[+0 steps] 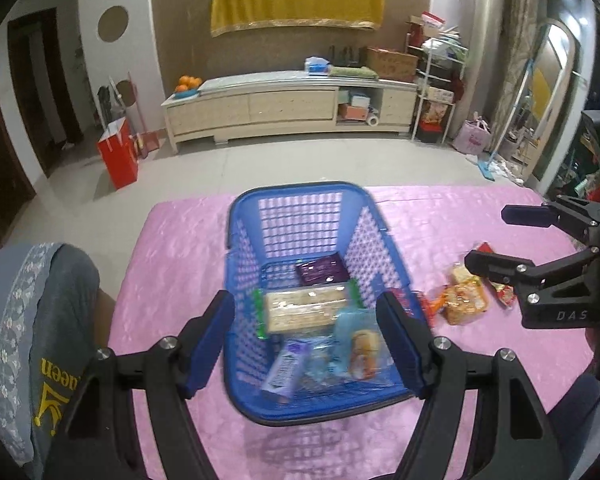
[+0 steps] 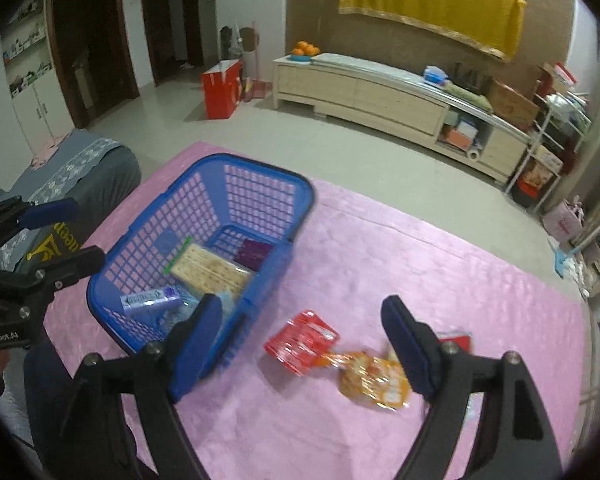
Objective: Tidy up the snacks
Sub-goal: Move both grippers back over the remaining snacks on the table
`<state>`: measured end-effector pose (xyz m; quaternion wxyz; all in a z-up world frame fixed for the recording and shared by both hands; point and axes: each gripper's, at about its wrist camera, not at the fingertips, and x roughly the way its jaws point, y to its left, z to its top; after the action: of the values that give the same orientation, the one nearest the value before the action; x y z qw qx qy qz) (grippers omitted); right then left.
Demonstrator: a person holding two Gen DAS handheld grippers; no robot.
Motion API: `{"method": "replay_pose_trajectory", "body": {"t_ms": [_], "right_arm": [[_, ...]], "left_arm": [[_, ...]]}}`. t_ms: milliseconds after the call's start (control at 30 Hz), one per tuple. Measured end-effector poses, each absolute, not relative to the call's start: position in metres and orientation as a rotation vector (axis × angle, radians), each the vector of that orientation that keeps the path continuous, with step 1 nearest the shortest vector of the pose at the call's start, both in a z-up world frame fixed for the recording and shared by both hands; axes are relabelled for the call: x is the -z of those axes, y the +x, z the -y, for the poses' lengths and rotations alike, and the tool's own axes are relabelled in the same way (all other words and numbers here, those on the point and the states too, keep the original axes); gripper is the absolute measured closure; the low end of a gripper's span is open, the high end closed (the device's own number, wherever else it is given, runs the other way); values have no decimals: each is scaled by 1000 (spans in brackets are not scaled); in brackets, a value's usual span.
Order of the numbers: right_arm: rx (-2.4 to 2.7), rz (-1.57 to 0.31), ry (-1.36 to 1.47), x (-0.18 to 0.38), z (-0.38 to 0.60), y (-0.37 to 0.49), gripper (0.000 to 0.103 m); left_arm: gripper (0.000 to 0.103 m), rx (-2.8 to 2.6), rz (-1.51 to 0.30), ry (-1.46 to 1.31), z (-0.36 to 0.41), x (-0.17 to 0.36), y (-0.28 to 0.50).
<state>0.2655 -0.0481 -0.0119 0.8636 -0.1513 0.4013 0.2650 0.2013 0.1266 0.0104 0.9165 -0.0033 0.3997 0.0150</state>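
A blue plastic basket [image 1: 300, 200] [image 2: 296, 184] stands on the pink table. It holds a cracker pack [image 1: 306, 310] [image 2: 210, 270], a purple packet [image 1: 320, 272] [image 2: 252, 254], a lavender box [image 1: 286, 370] [image 2: 150, 300] and a pale blue bag [image 1: 354, 338]. My left gripper [image 1: 306, 346] is open and empty above the basket's near end; it also shows in the right wrist view [image 2: 62, 234]. My right gripper [image 2: 302, 350] [image 1: 488, 240] is open and empty above loose snacks: a red packet [image 2: 300, 340] and an orange bag [image 2: 374, 380] [image 1: 464, 304].
A pink cloth [image 2: 420, 248] covers the table. A grey chair back with a flowered cover [image 1: 32, 320] stands left of the table. A long cabinet [image 1: 284, 108] and a red bag [image 1: 118, 152] stand on the floor beyond.
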Motion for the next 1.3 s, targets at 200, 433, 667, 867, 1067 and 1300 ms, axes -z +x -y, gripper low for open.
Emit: {"method": "replay_pose_trajectory", "body": {"t_ms": [200, 433, 667, 867, 1067, 1300], "right_arm": [[-519, -816, -276, 2, 89, 260, 18], [-464, -821, -255, 4, 138, 260, 18], [-412, -866, -223, 27, 185, 269, 18], [-392, -911, -220, 56, 215, 283, 18], [-393, -967, -201, 91, 236, 302, 17], [-397, -1011, -212, 129, 247, 318, 16]], "left_arm": [[29, 15, -798, 49, -79, -24, 201], [24, 84, -777, 126, -29, -27, 209], [21, 148, -806, 179, 27, -7, 224], [21, 179, -867, 218, 60, 23, 240], [21, 228, -906, 279, 86, 54, 254], [21, 275, -984, 299, 102, 95, 277]]}}
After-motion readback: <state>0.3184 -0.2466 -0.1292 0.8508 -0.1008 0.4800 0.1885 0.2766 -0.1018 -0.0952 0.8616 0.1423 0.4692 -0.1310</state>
